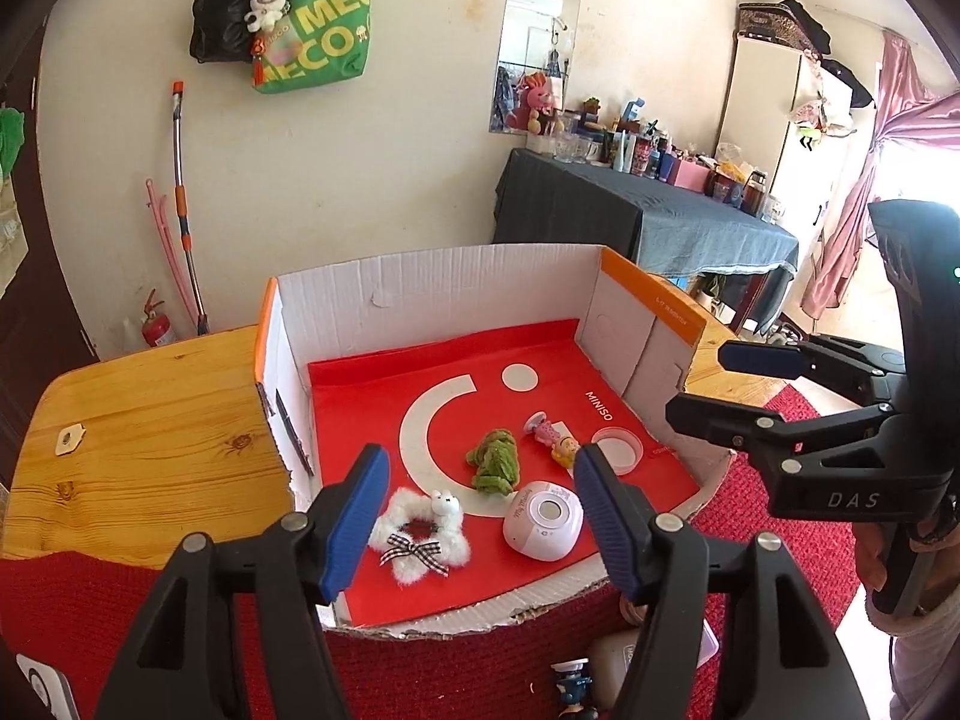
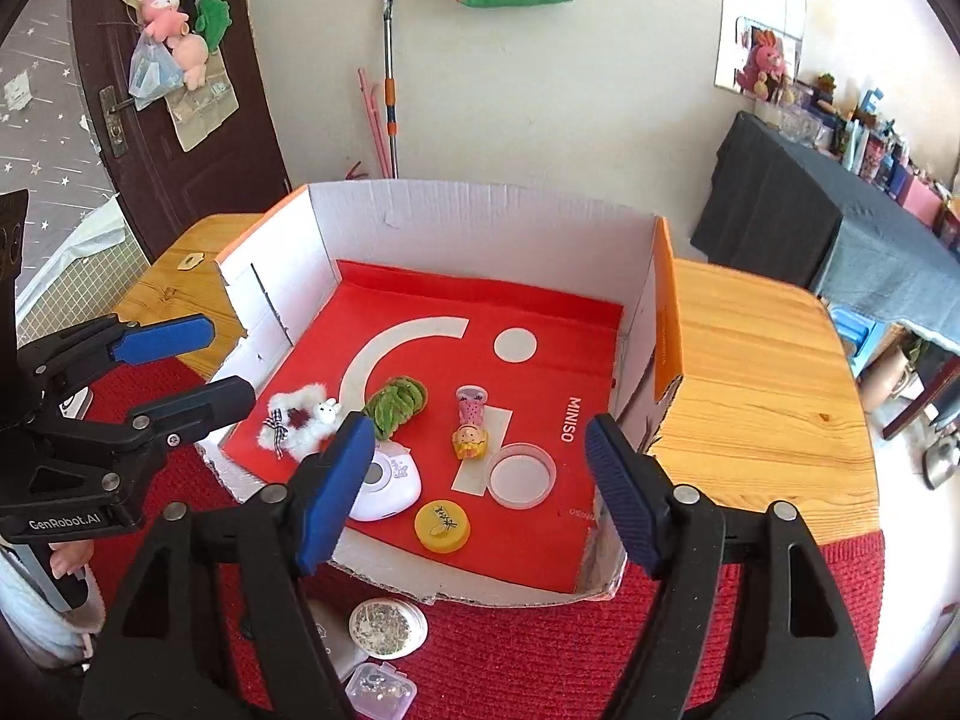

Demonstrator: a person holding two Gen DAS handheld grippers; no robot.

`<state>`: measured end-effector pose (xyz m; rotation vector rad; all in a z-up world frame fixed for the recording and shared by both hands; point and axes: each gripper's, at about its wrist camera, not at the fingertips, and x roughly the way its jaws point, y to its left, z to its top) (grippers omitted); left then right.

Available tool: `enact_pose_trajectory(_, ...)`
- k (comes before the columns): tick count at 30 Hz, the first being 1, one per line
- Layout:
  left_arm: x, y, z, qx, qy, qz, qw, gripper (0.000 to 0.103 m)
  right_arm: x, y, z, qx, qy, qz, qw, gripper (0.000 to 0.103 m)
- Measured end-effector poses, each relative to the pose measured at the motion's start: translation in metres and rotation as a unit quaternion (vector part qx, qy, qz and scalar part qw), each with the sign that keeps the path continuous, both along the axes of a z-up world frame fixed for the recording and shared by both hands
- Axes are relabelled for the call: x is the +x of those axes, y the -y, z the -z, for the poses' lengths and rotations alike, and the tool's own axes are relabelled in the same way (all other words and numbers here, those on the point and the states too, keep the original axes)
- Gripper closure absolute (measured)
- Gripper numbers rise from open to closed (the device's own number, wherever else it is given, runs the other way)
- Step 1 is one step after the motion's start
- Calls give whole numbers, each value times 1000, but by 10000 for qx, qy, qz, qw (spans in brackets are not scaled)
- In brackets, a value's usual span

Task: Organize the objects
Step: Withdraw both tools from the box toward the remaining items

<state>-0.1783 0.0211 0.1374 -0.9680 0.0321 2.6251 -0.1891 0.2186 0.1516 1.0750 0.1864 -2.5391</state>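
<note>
Red paper lines the floor of the open white cardboard box (image 2: 480, 222), and that is where your small things are gathered: the white fluffy wreath with a checked bow (image 2: 298, 420), the green plush scrunchie (image 2: 396, 403), the pink-and-yellow toy figure lying on its side (image 2: 471, 420), the clear round plastic lid (image 2: 521, 474), the flat yellow round cap (image 2: 443, 525) and the white-and-pink rounded gadget (image 2: 390, 483). The torn-down near wall looks meant to let you reach in low.

Your right gripper (image 2: 474, 468) hangs over the box's near edge with its blue pads wide apart and nothing between them. Your left gripper (image 1: 474, 516) is likewise spread and empty, poised above the wreath and the gadget.

Outside the box, on the red knitted mat (image 2: 600, 660) just in front of it, still wait a round glittery tin (image 2: 389, 630) and a small clear plastic case (image 2: 381, 687); the left view shows a small dark figurine (image 1: 573, 690) there too. Judging by that, sorting is partly done, and these loose pieces are the likely next picks.
</note>
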Motion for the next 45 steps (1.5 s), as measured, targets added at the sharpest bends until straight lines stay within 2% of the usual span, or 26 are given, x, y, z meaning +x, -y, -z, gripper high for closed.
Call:
enact_pose_trajectory(5, 19, 2, -4, 56, -228, -21, 9997, 24, 22, -9, -8, -251, -219, 19, 9994, 31)
enact_pose_trajectory(9, 33, 3, -6, 109, -377, -88, 9992, 19, 44, -13, -12, -334, -474, 36, 9983, 29)
enact_pose_trajectory(17, 58, 2, -4, 49, -682, -194, 9975, 9, 84, -15, -15, -328, -980, 148, 9945, 19)
enact_pose_trajectory(22, 71, 0, 1, -33, -807, -296, 9963, 6, 101, -14, -10, -396, -1129, 178, 9927, 15)
enact_pose_trajectory(26, 78, 0, 12, 12, -726, -318, 9968, 5, 111, -11, 1, -343, -1225, 263, 9915, 14)
enact_pose_trajectory(33, 88, 3, 39, 21, -519, -445, 9977, 3, 124, -15, 32, -420, -1057, 484, 9923, 11)
enact_pose_trajectory(39, 88, 5, 71, 11, 9, -408, 9992, 3, 124, -23, 66, -569, -520, 580, 9953, 11)
enact_pose_trajectory(45, 89, 4, 89, 66, 374, -234, 9990, 3, 122, -28, 92, -689, -64, 626, 9956, 11)
